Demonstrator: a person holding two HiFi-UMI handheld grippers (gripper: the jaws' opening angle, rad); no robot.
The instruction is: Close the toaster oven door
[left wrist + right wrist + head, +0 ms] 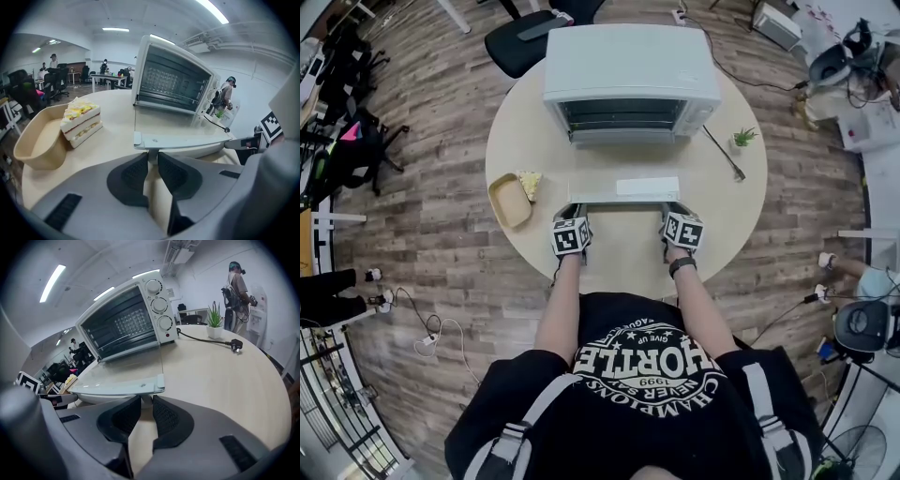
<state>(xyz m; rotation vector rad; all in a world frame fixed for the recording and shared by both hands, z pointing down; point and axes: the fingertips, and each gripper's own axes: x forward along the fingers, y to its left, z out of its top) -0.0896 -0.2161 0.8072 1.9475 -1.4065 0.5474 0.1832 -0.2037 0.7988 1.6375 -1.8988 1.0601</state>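
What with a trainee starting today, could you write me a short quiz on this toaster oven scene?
1. True or false: the toaster oven door is closed.
2. In the head view, the potted plant stands: A) left of the toaster oven, B) right of it, C) on top of it.
3. What are the left gripper and the right gripper clamped on?

Key: 1 false, it lies open and flat; 2 B; 3 the door handle.
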